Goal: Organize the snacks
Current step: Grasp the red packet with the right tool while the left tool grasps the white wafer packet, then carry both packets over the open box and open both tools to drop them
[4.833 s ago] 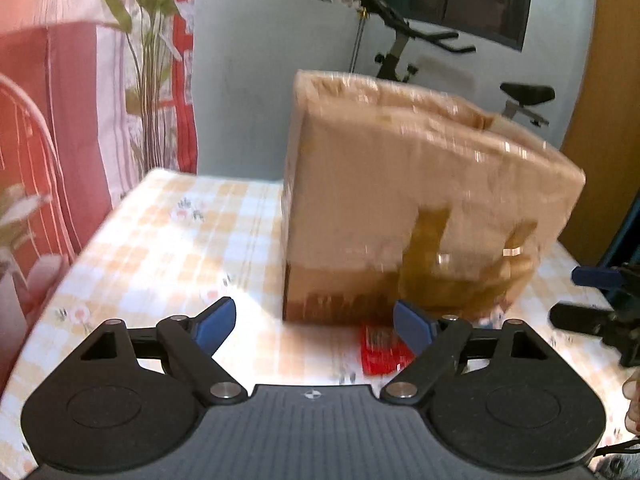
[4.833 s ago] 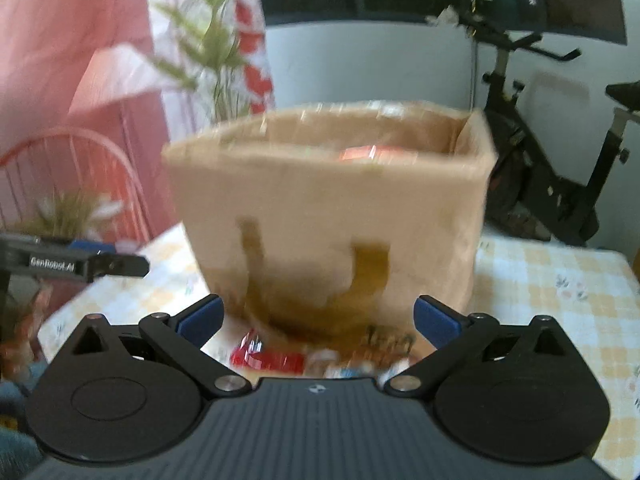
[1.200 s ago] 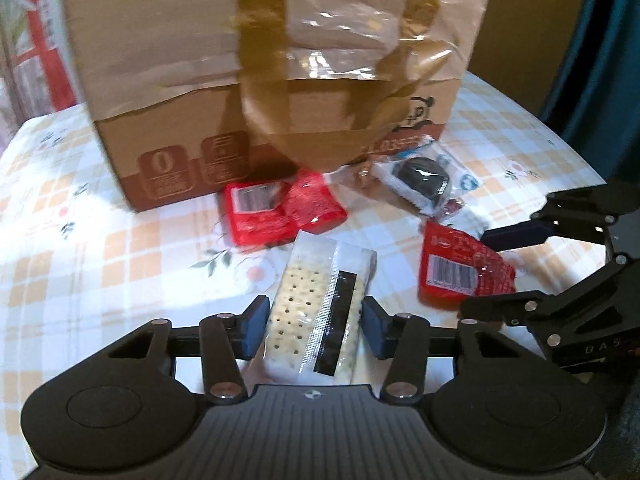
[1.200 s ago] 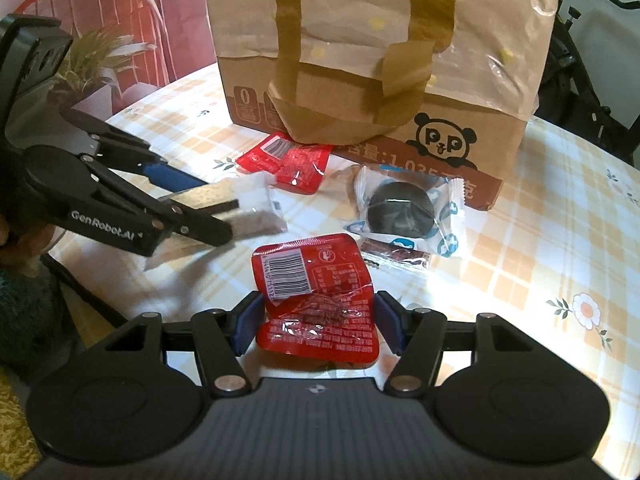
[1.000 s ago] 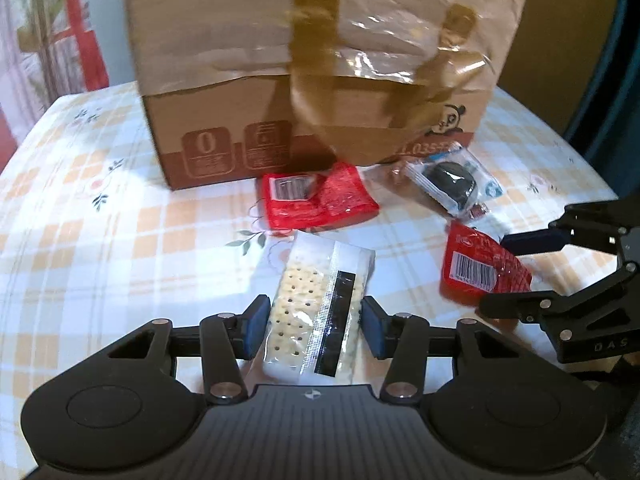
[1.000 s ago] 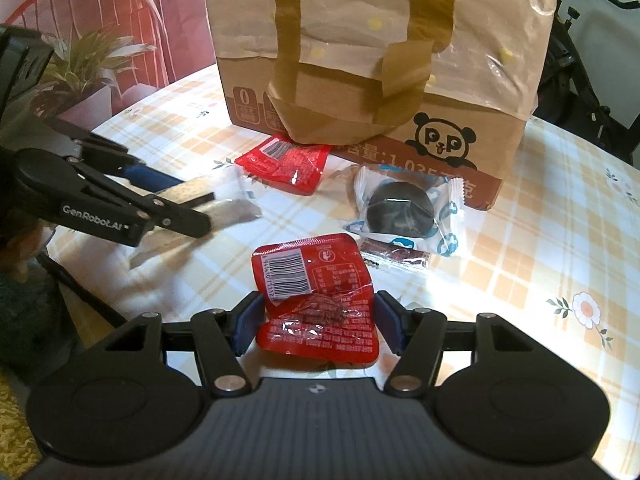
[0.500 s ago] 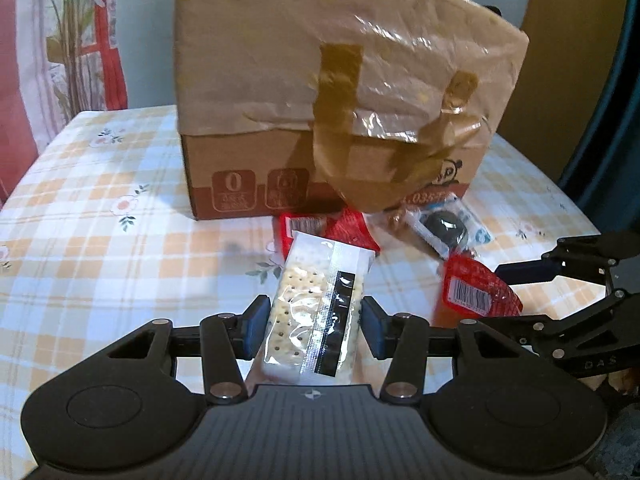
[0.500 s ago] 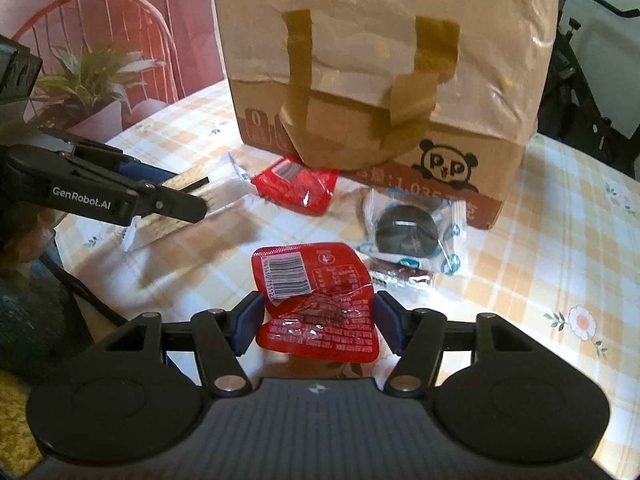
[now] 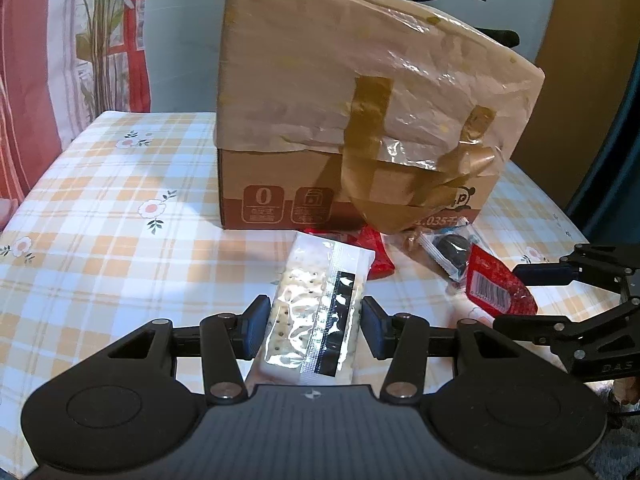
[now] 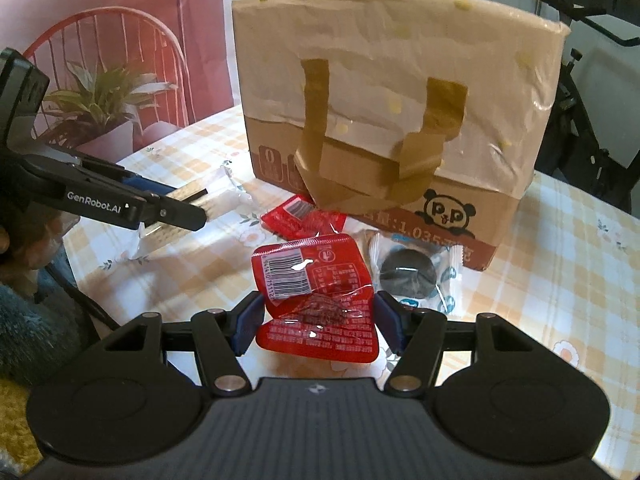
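Note:
My left gripper is shut on a clear-wrapped cracker packet and holds it above the checked tablecloth. My right gripper is shut on a red snack packet with a barcode, also lifted; it shows in the left wrist view. A tall brown cardboard box with tape handles stands just behind. A second red packet and a dark round snack in clear wrap lie on the table at the box's foot.
A potted plant and a red wire chair stand left of the table. An exercise bike stands behind the box on the right. The table edge runs close on the left in the right wrist view.
Both grippers closed on their packets, then rose from the table with them. The left gripper lifted the crackers higher and back; the right lifted the red packet in the last half second.

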A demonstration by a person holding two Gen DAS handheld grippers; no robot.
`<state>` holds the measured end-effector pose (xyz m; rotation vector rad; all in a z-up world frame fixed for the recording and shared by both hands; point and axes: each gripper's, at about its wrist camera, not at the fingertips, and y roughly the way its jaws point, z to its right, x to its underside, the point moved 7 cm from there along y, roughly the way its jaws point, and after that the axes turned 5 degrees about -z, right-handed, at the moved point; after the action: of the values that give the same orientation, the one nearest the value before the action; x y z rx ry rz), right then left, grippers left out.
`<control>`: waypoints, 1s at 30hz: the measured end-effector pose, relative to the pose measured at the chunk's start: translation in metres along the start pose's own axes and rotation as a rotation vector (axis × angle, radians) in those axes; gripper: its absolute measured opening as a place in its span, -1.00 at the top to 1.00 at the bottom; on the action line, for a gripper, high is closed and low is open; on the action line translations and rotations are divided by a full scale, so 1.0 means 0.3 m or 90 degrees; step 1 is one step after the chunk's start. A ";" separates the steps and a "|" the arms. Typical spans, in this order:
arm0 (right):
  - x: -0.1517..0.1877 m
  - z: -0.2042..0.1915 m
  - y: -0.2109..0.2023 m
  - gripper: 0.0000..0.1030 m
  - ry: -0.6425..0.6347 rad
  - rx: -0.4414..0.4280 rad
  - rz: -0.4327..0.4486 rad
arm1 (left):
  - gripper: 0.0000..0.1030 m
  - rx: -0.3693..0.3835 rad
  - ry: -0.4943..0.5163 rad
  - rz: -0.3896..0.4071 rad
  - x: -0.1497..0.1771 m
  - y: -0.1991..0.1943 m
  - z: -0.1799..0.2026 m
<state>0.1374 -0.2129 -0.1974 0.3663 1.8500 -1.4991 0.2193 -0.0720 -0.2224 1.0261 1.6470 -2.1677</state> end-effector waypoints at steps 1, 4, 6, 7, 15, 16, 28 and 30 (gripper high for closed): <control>-0.002 -0.001 -0.003 -0.22 0.000 0.001 0.002 | 0.00 0.000 -0.002 0.001 -0.001 -0.003 -0.002; -0.011 -0.001 -0.015 -0.22 -0.001 0.002 0.009 | 0.00 -0.001 -0.006 0.007 -0.005 -0.011 -0.008; -0.017 -0.002 -0.023 -0.22 -0.001 0.004 0.015 | 0.00 -0.004 -0.009 0.012 -0.011 -0.018 -0.012; -0.021 -0.001 -0.028 -0.22 -0.002 0.004 0.019 | 0.00 -0.005 -0.009 0.016 -0.014 -0.024 -0.013; -0.101 -0.002 -0.110 -0.22 -0.016 0.003 0.072 | 0.00 -0.009 -0.032 0.096 -0.139 -0.136 -0.046; -0.119 0.001 -0.127 -0.22 -0.018 0.005 0.085 | 0.00 -0.006 -0.036 0.108 -0.163 -0.154 -0.050; -0.430 0.083 -0.324 -0.22 -0.047 0.047 0.229 | -0.01 0.025 0.007 0.245 -0.529 -0.308 0.041; -0.502 0.125 -0.313 -0.22 -0.048 0.055 0.232 | -0.01 0.031 0.020 0.256 -0.586 -0.295 0.068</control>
<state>0.1980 -0.2427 -0.0292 0.6415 1.5625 -1.3229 0.2893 -0.0996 -0.0393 1.2821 1.2693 -1.9390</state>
